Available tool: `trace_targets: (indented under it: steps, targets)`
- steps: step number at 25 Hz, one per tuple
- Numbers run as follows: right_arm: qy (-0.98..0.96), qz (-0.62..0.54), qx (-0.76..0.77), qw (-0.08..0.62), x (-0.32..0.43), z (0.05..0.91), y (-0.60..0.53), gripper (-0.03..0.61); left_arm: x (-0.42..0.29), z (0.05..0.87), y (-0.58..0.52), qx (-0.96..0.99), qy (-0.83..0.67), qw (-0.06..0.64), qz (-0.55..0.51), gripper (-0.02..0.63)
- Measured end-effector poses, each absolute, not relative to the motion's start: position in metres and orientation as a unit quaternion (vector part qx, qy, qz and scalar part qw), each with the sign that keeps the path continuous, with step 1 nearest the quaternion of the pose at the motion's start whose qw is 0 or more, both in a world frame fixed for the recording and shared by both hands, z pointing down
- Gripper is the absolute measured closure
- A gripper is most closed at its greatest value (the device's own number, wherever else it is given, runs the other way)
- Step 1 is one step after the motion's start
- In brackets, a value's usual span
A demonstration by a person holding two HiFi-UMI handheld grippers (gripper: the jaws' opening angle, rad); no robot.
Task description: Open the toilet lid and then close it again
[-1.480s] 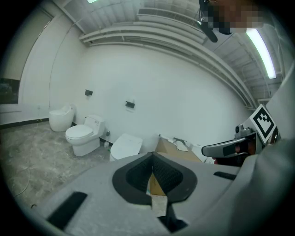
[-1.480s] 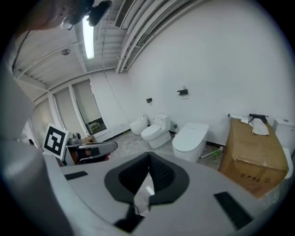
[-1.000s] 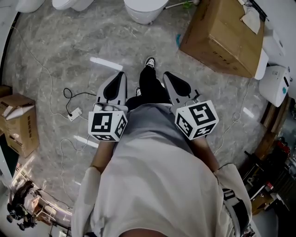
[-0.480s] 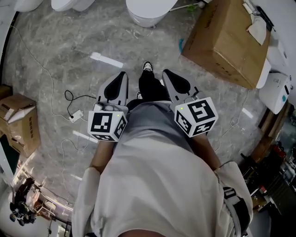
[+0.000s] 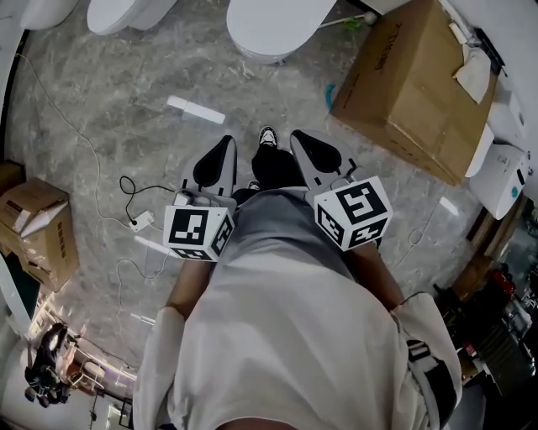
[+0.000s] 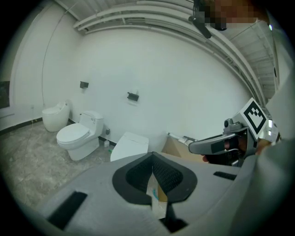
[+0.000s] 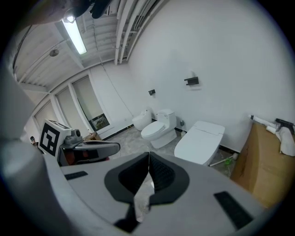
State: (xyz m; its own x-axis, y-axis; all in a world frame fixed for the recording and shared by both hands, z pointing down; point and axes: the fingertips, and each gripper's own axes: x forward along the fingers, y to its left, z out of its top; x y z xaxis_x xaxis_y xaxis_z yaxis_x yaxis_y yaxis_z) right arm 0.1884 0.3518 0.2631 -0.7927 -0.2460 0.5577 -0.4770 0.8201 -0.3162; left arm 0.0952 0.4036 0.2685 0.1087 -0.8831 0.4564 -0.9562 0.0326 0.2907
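The nearest white toilet [image 5: 277,25] stands at the top middle of the head view with its flat lid [image 6: 130,144] down; the right gripper view also shows this lid [image 7: 200,140]. My left gripper [image 5: 220,149] and right gripper [image 5: 301,141] are held side by side in front of the person's body, pointing toward the toilet and well short of it. The left gripper's pads [image 6: 153,159] meet with nothing between them. In the right gripper view its jaws [image 7: 149,159] are likewise shut and empty.
A large cardboard box [image 5: 412,80] stands right of the toilet. Two more toilets [image 6: 78,136] line the wall to the left. On the marble floor lie a power strip with cable [image 5: 139,220] and a white strip [image 5: 195,109]. Small boxes [image 5: 38,222] sit at the left.
The person has walked toward the toilet, which now shows larger and lower in the head view. Both grippers moved forward with the body and stayed shut.
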Motion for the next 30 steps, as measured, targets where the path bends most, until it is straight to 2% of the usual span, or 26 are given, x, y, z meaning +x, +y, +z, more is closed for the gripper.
trace_targets:
  steps: [19,30]
  targets:
    - [-0.909,0.246,0.231,0.243,0.160,0.274,0.232,0.568,0.048,0.271,0.280,0.704,-0.653,0.268,0.080,0.611]
    - [-0.889,0.250,0.311,0.222,0.086,0.260,0.157,0.568,-0.046,0.256,0.181,0.754,-0.604,0.244,0.085,0.611]
